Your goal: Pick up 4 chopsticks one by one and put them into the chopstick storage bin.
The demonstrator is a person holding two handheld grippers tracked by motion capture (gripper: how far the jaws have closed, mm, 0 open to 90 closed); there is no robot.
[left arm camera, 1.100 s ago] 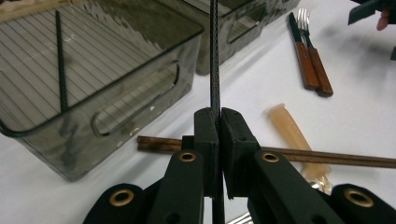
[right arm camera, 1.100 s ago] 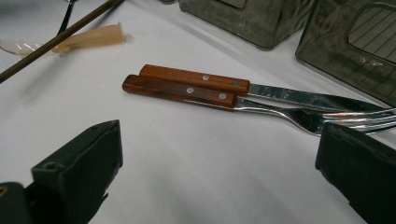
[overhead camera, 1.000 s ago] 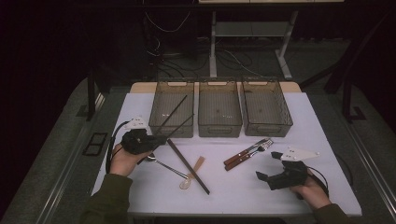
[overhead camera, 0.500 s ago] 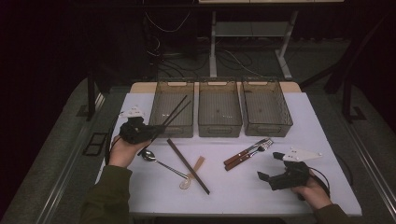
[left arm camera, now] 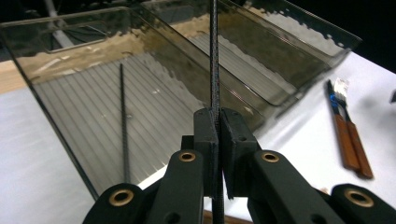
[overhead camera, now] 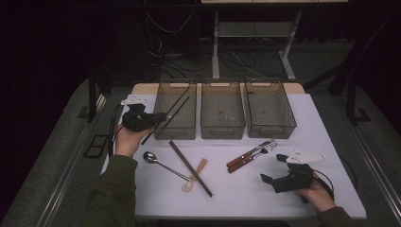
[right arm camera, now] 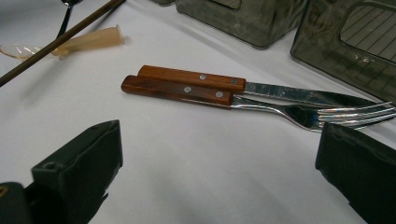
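From the high view, the left claw (overhead camera: 158, 116) pinched a black chopstick (overhead camera: 176, 112) over the left bin (overhead camera: 177, 131), where a second chopstick (overhead camera: 172, 105) already lay; three bins stood in a row. A brown chopstick (overhead camera: 190, 168), two spoons, a knife and a fork remained on the worktop (overhead camera: 312, 127).

In the left gripper view, the jaws were pressed on the chopstick near its lower end; it looked light, stiff and slippery.

In the right gripper view, the right claw (right arm camera: 219, 172) was spread before the knife (right arm camera: 243, 87) and fork (right arm camera: 261, 105).

Black chopstick (left arm camera: 215, 70), smoky ribbed bin (overhead camera: 175, 130)
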